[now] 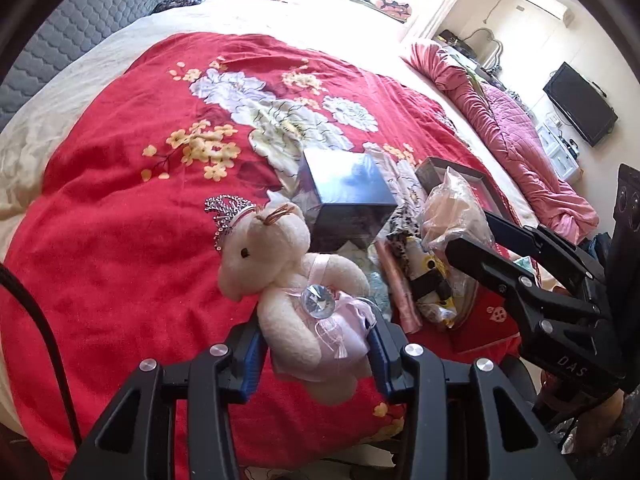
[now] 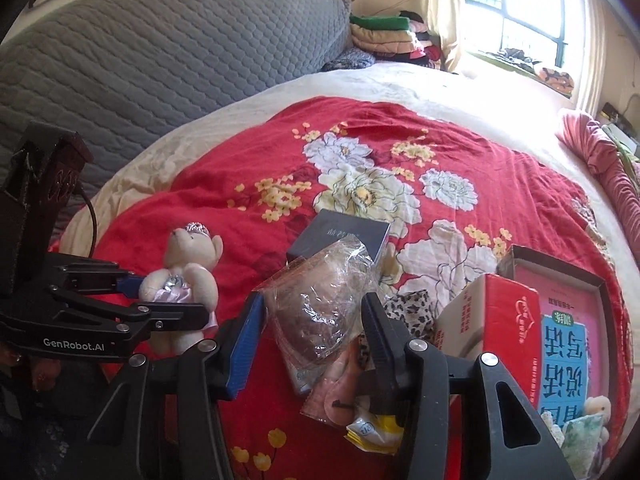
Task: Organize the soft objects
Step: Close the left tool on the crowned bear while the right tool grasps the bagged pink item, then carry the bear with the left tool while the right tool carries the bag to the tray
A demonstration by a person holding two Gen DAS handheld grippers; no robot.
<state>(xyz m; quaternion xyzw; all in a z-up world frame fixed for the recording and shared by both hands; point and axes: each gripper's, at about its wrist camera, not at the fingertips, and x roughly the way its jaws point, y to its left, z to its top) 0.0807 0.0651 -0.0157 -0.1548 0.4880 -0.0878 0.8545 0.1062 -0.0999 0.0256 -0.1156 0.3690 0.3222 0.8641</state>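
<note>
Clearly, our left gripper [image 1: 316,344] is clamped on the white teddy bear [image 1: 288,280], its blue pads pressing the bear's pink dress from both sides. We see the bear upright between the fingers, wearing a small silver crown [image 1: 228,212] and a round clear gem on its chest, held above the red flowered blanket [image 1: 120,240].

Our right gripper [image 2: 312,324] has its fingers either side of a crinkled clear plastic bag [image 2: 320,300] with something brown and soft inside. The bag fills the gap and both pads appear to touch it, so we read it as gripped.

Just below that bag lie a pink packet [image 2: 336,392] and a yellow-and-white wrapper [image 2: 372,432], with a leopard-print cloth [image 2: 412,312] to the right. Behind the bag, farther up the bed, sits a dark blue box [image 2: 340,236]. To the right stand a red-and-white carton [image 2: 480,316] and an open box lid [image 2: 560,320] with pink and blue printing.

Beyond the blanket we see a cream sheet [image 2: 360,80], a grey quilted headboard [image 2: 160,60], and folded clothes [image 2: 384,36] by the bright window [image 2: 520,12]. A rolled pink quilt [image 1: 500,120] lies along the far right.
</note>
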